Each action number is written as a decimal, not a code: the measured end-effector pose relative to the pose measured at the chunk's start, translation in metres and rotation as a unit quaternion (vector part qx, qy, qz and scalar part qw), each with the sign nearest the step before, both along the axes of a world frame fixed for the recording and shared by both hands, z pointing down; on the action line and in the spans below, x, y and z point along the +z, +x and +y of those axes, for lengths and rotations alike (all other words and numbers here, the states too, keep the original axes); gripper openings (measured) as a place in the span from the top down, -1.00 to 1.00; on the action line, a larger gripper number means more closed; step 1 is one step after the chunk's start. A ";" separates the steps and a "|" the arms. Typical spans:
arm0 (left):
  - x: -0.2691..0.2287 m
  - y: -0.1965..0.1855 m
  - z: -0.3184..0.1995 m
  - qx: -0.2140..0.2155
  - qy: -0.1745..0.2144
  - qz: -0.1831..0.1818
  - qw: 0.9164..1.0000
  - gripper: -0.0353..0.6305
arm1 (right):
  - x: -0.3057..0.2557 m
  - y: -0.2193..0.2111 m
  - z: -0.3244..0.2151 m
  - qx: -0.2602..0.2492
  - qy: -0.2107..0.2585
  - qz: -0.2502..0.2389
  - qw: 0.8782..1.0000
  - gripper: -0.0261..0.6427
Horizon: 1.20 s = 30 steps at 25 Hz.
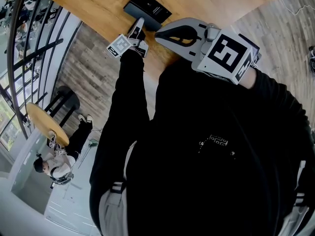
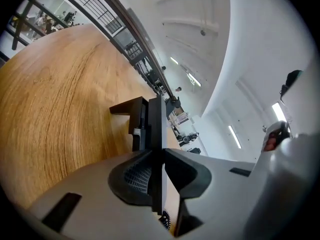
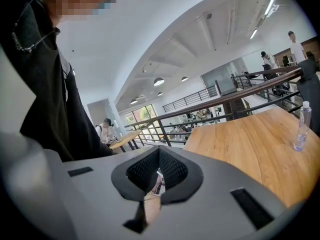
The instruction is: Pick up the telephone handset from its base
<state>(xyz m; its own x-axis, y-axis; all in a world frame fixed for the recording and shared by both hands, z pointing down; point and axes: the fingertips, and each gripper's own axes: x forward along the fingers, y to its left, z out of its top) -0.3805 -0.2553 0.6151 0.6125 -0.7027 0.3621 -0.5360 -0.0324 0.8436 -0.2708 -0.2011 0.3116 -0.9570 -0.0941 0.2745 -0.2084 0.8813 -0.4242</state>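
The telephone [image 1: 147, 8] lies flat on the wooden table [image 1: 93, 6], set in from the table's left edge as the head view shows it, a black slab with a small patch of pale print on its top. The left gripper [image 1: 139, 27] reaches in over the table from the person's side and meets the telephone's near end, its marker cube [image 1: 119, 45] hanging just above the table's edge. In the left gripper view the camera is rolled, so the table fills the left of the picture. There the telephone handset [image 2: 155, 126] stands edge-on between the jaws. Both ribbed pads are drawn in against its two flat faces, so the jaws are narrowed to a firm grip on it. The base [image 2: 126, 106] sits against the handset on the side nearer the table. Whether the handset has come clear of the base cannot be told. The right gripper [image 1: 160, 35] hovers over the table, close to the right of the telephone's near end, touching nothing. Its jaws meet at the tips, with nothing between them. A clear water bottle [image 3: 301, 126] stands upright on the table, and a dark railing [image 3: 210, 106] runs along beyond the table's far side
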 end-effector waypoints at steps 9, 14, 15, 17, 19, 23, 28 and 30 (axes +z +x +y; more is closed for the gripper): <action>-0.106 0.003 0.014 -0.041 0.088 0.004 0.995 0.65 | -0.013 -0.001 0.010 -0.010 0.022 -0.006 1.000 0.87; -0.184 0.015 0.021 -0.031 0.148 -0.056 0.987 0.65 | -0.021 -0.009 0.022 -0.024 0.030 -0.016 0.999 0.87; -0.198 0.017 0.024 -0.029 0.160 -0.074 0.984 0.65 | -0.023 -0.010 0.024 -0.026 0.036 -0.018 0.999 0.87; -0.221 0.022 0.031 -0.027 0.176 -0.127 0.976 0.65 | -0.028 -0.012 0.027 -0.025 0.052 -0.017 0.998 0.87; -0.240 0.028 0.042 -0.024 0.184 -0.196 0.963 0.65 | -0.032 -0.012 0.028 -0.020 0.066 -0.015 0.997 0.87; -0.269 0.046 0.062 -0.025 0.197 -0.263 0.944 0.65 | -0.034 -0.011 0.028 -0.012 0.076 -0.013 0.997 0.87; -0.287 0.058 0.078 -0.022 0.226 -0.276 0.934 0.65 | -0.041 -0.016 0.039 -0.012 0.080 -0.018 0.997 0.87; -0.285 0.059 0.083 -0.024 0.227 -0.271 0.935 0.65 | -0.041 -0.017 0.048 -0.020 0.086 -0.016 0.996 0.87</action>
